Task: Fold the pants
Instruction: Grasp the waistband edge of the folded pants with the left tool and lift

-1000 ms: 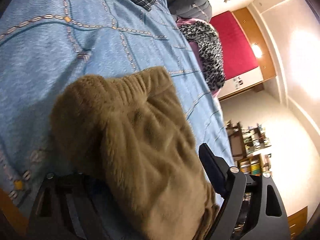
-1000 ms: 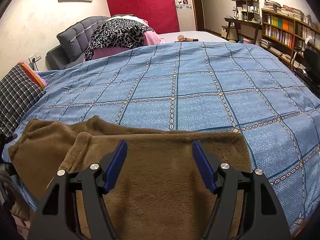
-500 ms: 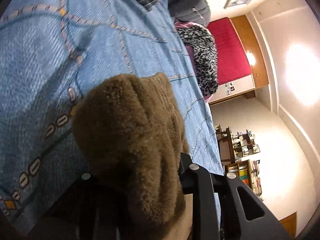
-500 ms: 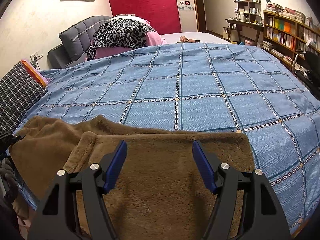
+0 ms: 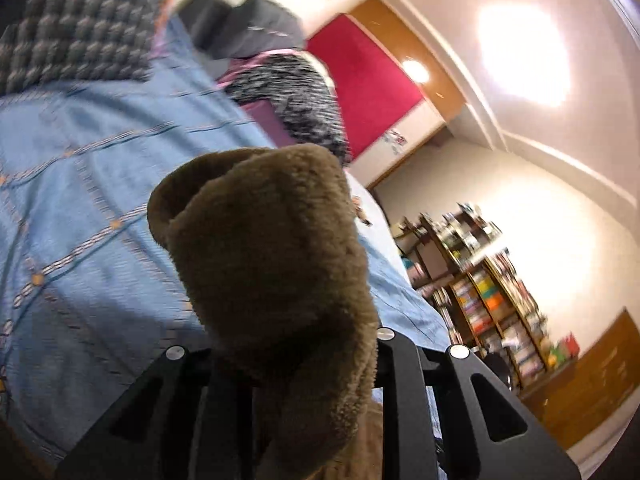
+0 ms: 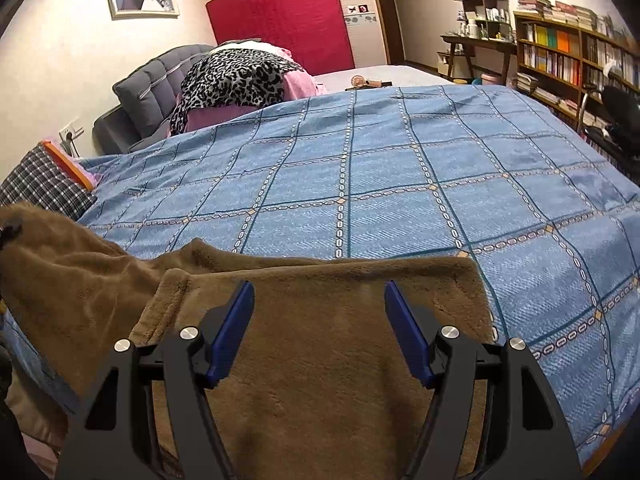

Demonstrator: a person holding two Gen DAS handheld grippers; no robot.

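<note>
The brown fleece pants (image 6: 320, 360) lie on the blue checked bedspread (image 6: 400, 168) at the near edge. My right gripper (image 6: 319, 332) is open and hovers just over the flat folded part. My left gripper (image 5: 296, 364) is shut on a bunched end of the pants (image 5: 272, 264) and holds it raised above the bed; its fingertips are hidden by the fleece. In the right wrist view that raised end (image 6: 60, 264) rises at the far left.
A plaid pillow (image 6: 40, 188) lies at the left of the bed. A leopard-print blanket (image 6: 240, 76) sits on a grey headboard sofa (image 6: 152, 88) behind. Bookshelves (image 6: 572, 60) and a desk (image 6: 476, 44) line the right wall.
My left gripper closed on the pants end, lifted it off the bed and tilted upward. In the right wrist view the left end of the pants has risen. My right gripper stayed open and still.
</note>
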